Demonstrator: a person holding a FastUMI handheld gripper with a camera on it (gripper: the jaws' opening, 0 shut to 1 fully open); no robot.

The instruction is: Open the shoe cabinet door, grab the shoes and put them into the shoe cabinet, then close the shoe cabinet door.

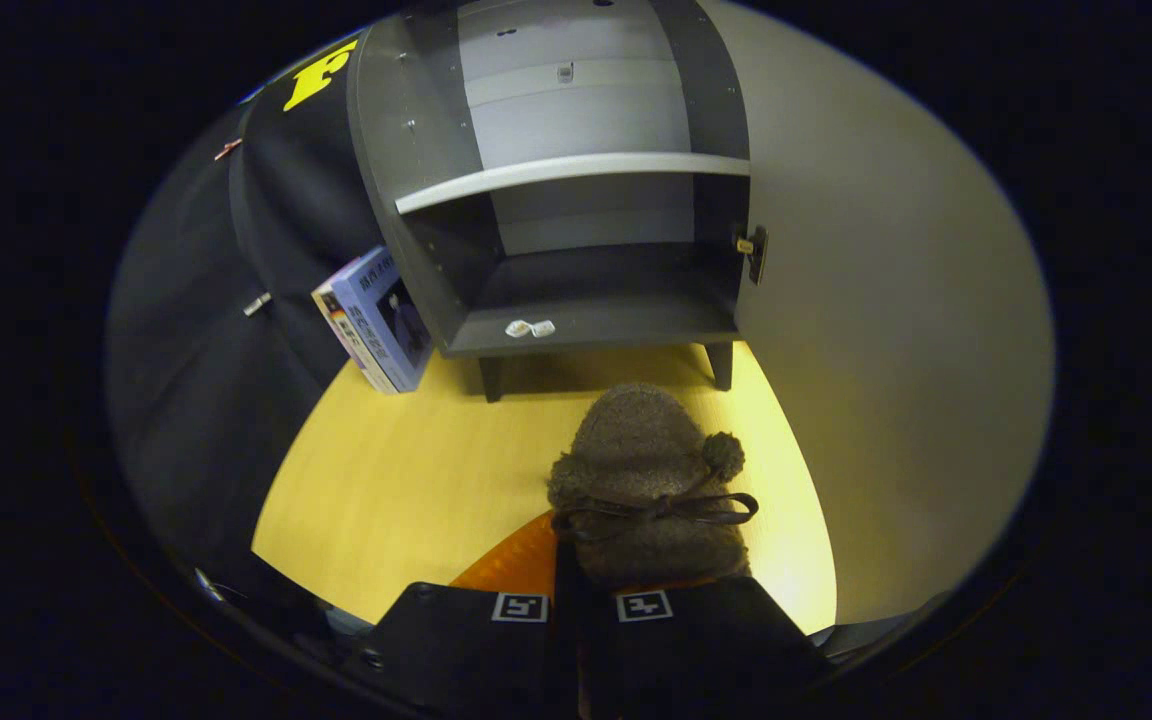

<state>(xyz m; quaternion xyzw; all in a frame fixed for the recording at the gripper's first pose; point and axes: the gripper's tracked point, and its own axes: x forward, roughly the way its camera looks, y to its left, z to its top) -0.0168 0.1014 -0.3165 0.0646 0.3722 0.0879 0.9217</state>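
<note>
A brown fuzzy shoe with a dark bow and a pom-pom sticks out just ahead of my fingers, its toe pointing at the cabinet. My gripper is shut on the shoe's near end, the two fingers almost together. An orange surface shows beside the shoe by the left finger. Beyond the shoe stands the grey shoe cabinet on short legs, with a pale middle shelf and an empty lower compartment. Its door is swung wide open on the right.
The yellow wooden floor stretches between me and the cabinet. A book leans against the cabinet's left side. Two small white bits lie on the front lip of the bottom shelf. A hinge sits on the door's inner edge.
</note>
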